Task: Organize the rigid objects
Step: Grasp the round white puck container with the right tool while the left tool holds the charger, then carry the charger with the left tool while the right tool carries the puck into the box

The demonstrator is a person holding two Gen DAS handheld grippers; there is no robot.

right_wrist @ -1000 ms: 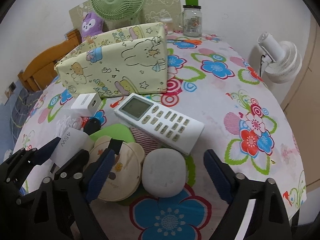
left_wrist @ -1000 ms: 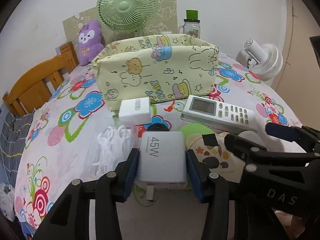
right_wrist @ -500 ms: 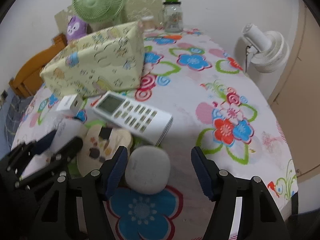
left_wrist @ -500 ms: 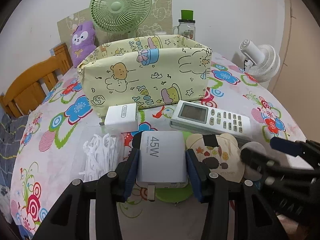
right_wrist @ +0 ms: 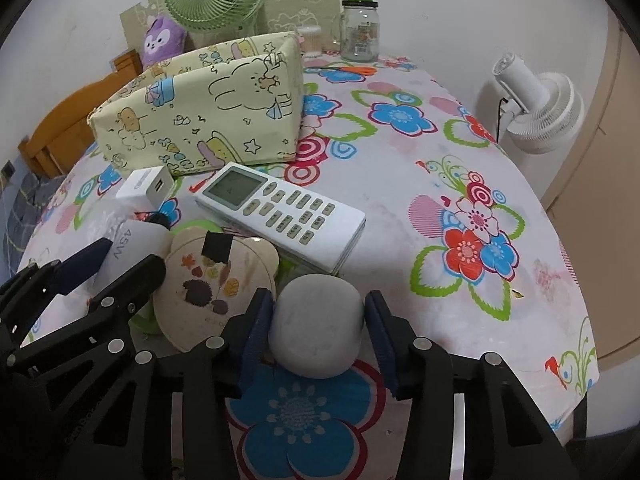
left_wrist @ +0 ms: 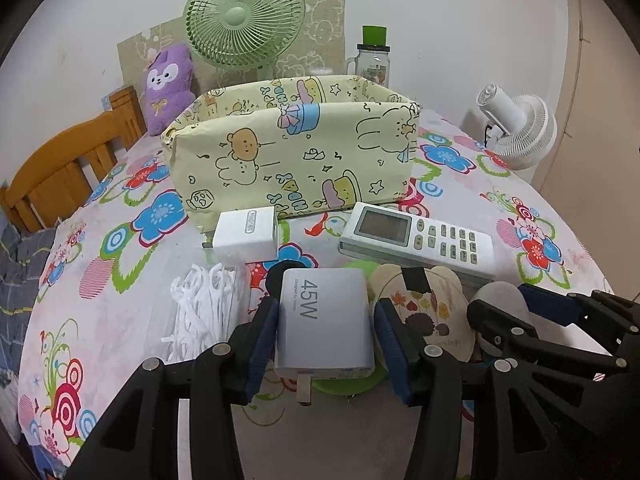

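My left gripper (left_wrist: 325,332) is shut on a grey 45W charger (left_wrist: 324,320) and holds it above the table; it also shows in the right wrist view (right_wrist: 132,240). My right gripper (right_wrist: 318,332) is shut on a grey rounded case (right_wrist: 318,330), low over the table. A white remote (left_wrist: 416,236) lies behind, also in the right wrist view (right_wrist: 280,212). A small white charger (left_wrist: 246,234) sits before the yellow cartoon fabric box (left_wrist: 296,160). A beige mirror-like disc (right_wrist: 216,284) lies between the grippers.
A bag of white floss picks (left_wrist: 204,308) lies left of my left gripper. A green fan (left_wrist: 244,16), a purple plush (left_wrist: 168,84) and a glass jar (left_wrist: 374,62) stand at the back. A white fan (left_wrist: 520,136) stands off the right edge. A wooden chair (left_wrist: 60,172) is left.
My right gripper has closed from wide open onto the grey rounded case. My left gripper has lifted and pulled back a little with the 45W charger.
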